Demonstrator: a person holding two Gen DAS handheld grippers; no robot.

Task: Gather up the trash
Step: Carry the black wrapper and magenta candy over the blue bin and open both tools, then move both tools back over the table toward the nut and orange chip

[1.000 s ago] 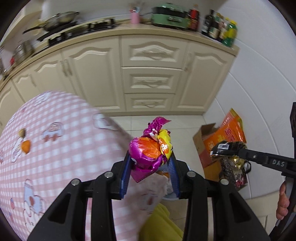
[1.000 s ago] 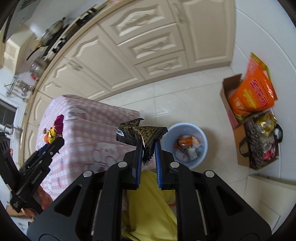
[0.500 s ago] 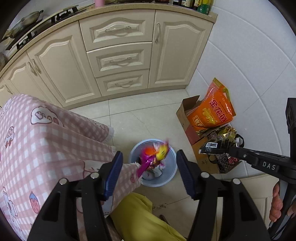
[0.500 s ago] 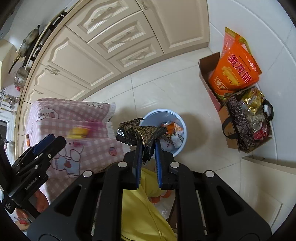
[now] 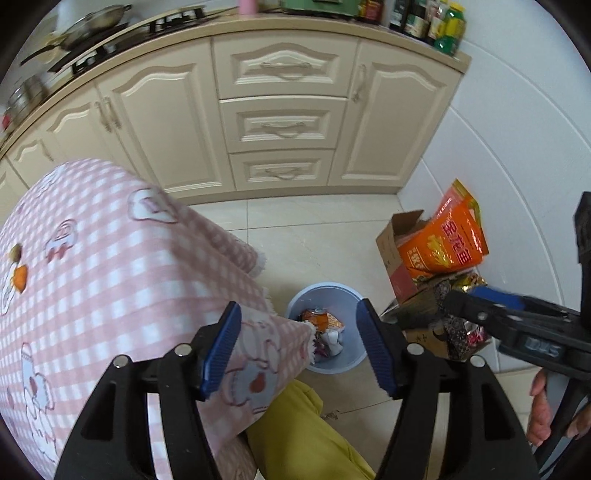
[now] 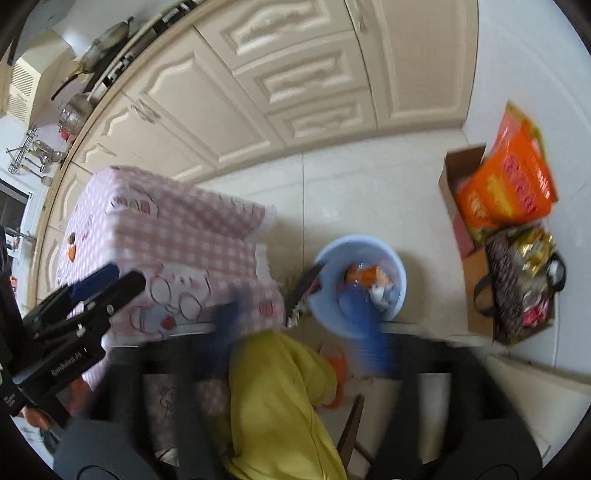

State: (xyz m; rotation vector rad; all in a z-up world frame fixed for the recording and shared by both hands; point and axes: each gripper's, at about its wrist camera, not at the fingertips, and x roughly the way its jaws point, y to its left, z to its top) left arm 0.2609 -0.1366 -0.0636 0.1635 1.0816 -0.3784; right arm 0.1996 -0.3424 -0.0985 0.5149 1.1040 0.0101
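- left gripper [image 5: 299, 343]: jaws spread wide, nothing between them; blue pads bare; held above the bin [image 5: 352, 295]
- right gripper [image 6: 303, 328]: heavily blurred in its own view; jaws look parted, blue pads on either side of the bin, nothing gripped; in the left view it comes in from the right edge, tip blurred
- bin: light blue, round, on the tiled floor [image 5: 325, 236] just beside the corner of the surface [image 5: 110, 258]; open top
- trash [image 5: 325, 328] in the bin: orange wrapper, white crumpled bits, some purple; mixed pile, single items hard to tell
- dark wrapper [image 6: 303, 291]: at the bin's left rim in the right view, half outside, blurred; cannot tell if it touches the rim
- surface: covered in pink checked cloth with cartoon prints; cloth edge hangs near the bin
- small orange and dark bits [image 5: 18, 273] lie on the cloth at far left; too small to tell what
- cardboard box [image 5: 395, 243] with orange bag [image 5: 447, 240] by the wall, right of the bin; patterned bag [image 6: 517, 284] in front of it
- cream cabinets [image 5: 280, 125] behind; pan [image 5: 92, 26] and bottles [image 5: 428, 22] on top
- yellow trouser leg [image 6: 273, 398] low in frame, below the bin
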